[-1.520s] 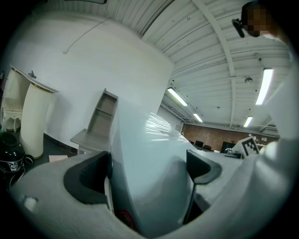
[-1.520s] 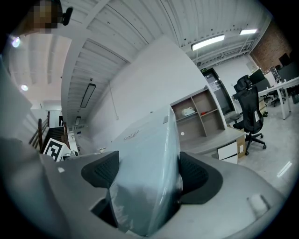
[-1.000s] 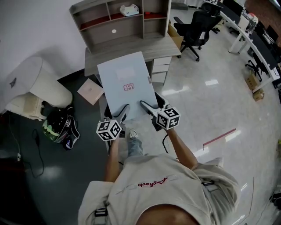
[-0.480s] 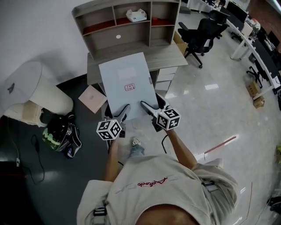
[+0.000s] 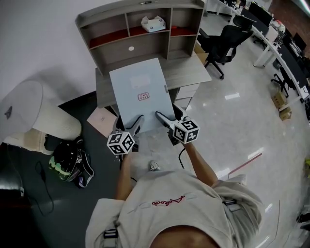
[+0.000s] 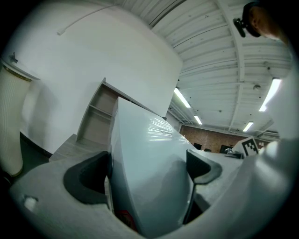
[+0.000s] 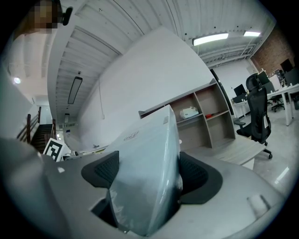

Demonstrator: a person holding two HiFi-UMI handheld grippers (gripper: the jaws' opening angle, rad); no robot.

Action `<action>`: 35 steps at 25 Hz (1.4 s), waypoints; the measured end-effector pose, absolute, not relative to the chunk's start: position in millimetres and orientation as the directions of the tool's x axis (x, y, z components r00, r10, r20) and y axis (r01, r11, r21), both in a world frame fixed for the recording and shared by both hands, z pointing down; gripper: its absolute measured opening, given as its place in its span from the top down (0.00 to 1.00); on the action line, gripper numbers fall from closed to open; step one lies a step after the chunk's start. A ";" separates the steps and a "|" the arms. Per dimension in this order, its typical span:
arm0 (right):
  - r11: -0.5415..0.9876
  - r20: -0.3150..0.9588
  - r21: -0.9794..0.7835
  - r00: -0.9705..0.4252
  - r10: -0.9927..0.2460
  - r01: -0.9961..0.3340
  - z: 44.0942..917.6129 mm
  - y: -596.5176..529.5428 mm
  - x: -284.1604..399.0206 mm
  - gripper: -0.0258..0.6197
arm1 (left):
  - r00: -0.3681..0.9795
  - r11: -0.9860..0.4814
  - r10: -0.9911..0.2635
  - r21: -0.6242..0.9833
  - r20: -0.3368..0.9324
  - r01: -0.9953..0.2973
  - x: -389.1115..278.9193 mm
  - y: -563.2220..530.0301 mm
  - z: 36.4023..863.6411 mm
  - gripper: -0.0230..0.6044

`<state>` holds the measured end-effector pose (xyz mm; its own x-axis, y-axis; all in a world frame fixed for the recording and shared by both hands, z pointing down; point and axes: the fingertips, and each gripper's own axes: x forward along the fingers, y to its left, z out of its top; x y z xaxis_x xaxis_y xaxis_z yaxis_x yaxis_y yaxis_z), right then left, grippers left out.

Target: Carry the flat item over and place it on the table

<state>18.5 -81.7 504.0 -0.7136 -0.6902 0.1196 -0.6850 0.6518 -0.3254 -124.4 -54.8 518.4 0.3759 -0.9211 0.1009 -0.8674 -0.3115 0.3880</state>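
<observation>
Office room with a shiny pale floor [image 5: 232, 116] out at 3 o'clock and a dark mat [image 5: 53, 203] around 8. Dead ahead at 12 is a grey wooden desk; its tabletop [image 5: 189, 72] is mostly hidden by what I'm carrying. The drawers [image 5: 186, 90] sit under its right side and a shelf unit [image 5: 145, 9] stands on the back. In the shelf unit, the upper middle compartment has a white tissue box [image 5: 154, 23], and the compartments either side of it show red bottoms. A black office chair [image 5: 224, 41] is parked at about 1 o'clock. Over at 9 there's a big white beanbag [image 5: 34, 116], with a helmet [image 5: 68, 162] on the mat below it and a flat pink box [image 5: 102, 119] on the floor by the desk's left leg. The flat item is a pale blue folder [image 5: 141, 94] in clear wrap, face up with a small red stamp in the middle. Its long axis runs from me at 6 out to roughly 12, and the far end is over the tabletop; can't tell if it's touching. My left hand-held gripper [image 5: 137, 121] is pinching the near edge on the left, and my right hand-held gripper [image 5: 162, 117] is clamped on the same edge just beside it, both with the folder squeezed between the pads.
</observation>
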 end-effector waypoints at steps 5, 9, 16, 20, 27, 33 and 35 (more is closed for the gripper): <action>0.635 0.119 -0.323 -0.696 -0.708 -0.701 505.3 -120.8 2.6 0.33 | 0.397 -0.330 -0.912 0.391 0.101 -0.859 -141.1 -97.0 520.2 0.11; 0.625 0.118 -0.323 -0.685 -0.719 -0.711 506.3 -144.0 -7.8 0.33 | 0.411 -0.345 -0.906 0.389 0.099 -0.854 -152.0 -122.5 520.7 0.11; 0.608 0.132 -0.328 -0.673 -0.728 -0.723 514.9 -163.0 -18.8 0.33 | 0.427 -0.356 -0.898 0.395 0.108 -0.847 -163.3 -144.0 529.5 0.11; 0.602 0.143 -0.331 -0.670 -0.729 -0.726 520.1 -168.2 -19.4 0.33 | 0.430 -0.352 -0.895 0.406 0.117 -0.843 -163.7 -149.4 535.9 0.11; 0.599 0.157 -0.342 -0.672 -0.724 -0.724 534.7 -181.6 -19.9 0.33 | 0.426 -0.341 -0.895 0.412 0.135 -0.845 -164.6 -161.8 549.6 0.11; 0.601 0.165 -0.350 -0.679 -0.716 -0.719 541.0 -219.3 -17.9 0.33 | 0.421 -0.329 -0.895 0.419 0.147 -0.846 -162.1 -197.9 555.9 0.11; 0.601 0.168 -0.354 -0.681 -0.713 -0.717 542.6 -233.9 -17.4 0.33 | 0.417 -0.323 -0.896 0.421 0.153 -0.848 -161.6 -212.0 557.3 0.11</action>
<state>-17.4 -233.9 542.6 -0.6808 -0.7130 0.1680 -0.7167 0.6010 -0.3538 -161.6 -212.0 557.3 0.4174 -0.8957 0.1531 -0.8477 -0.3232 0.4206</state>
